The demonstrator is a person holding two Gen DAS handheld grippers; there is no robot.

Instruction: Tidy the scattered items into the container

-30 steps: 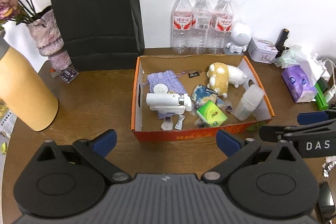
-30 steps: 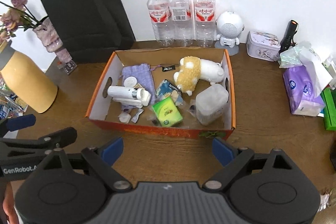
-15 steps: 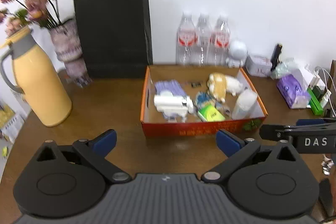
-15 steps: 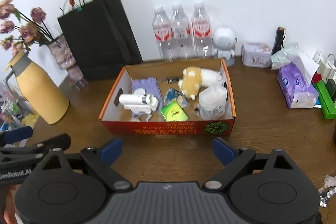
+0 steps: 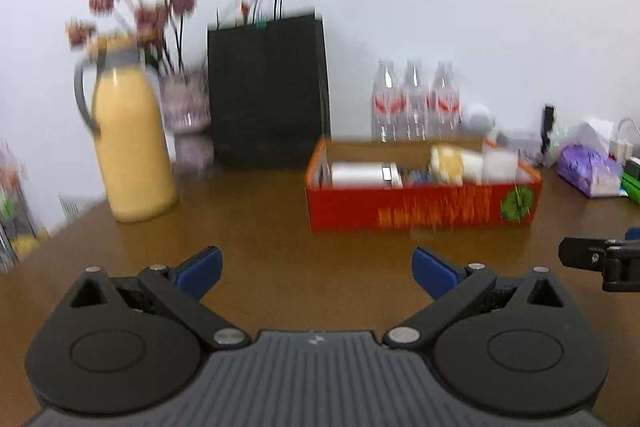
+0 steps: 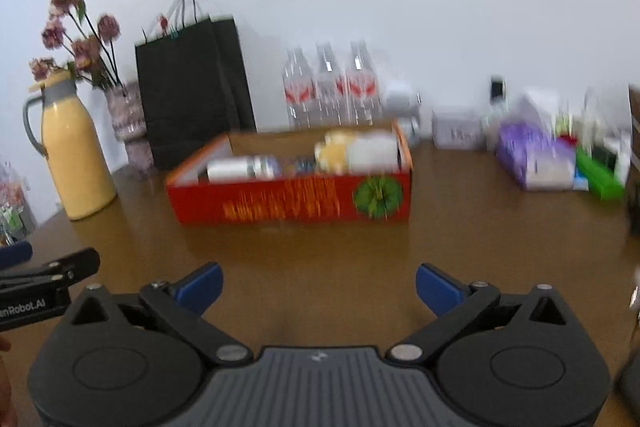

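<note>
Scattered items already lie in the red cardboard box (image 6: pixel 288 205), which sits on the brown worktop (image 6: pixel 320 255) well ahead of both tools; I see no loose task piece on the bare wood in front of it.

Nearest the cameras, the right hand-held gripper (image 6: pixel 318 285) has its blue pads spread wide with only worktop between them, and its jaws have just been opening further. The left hand-held gripper (image 5: pixel 316 267) likewise stands wide apart and empty. Each tool's tip shows at the edge of the other's view, so the two are close side by side. One risk, in my judgement, is that they knock together if either swings inward.

Both views are smeared, so fine detail in the box is hard to read. A white bottle (image 6: pixel 240 167) lies on its side and a plush toy (image 6: pixel 340 149) rises above the box rim; a careless reach could drag the light box or tip something out.

Farther back, the yellow jug (image 5: pixel 128 147) and the flower vase (image 5: pixel 186 107) stand at the left, with water bottles (image 6: pixel 332 87) behind the box. A wide sweep to the left could topple the vase. At the right, the purple packet (image 6: pixel 528 155) could be mistaken for task clutter.
</note>
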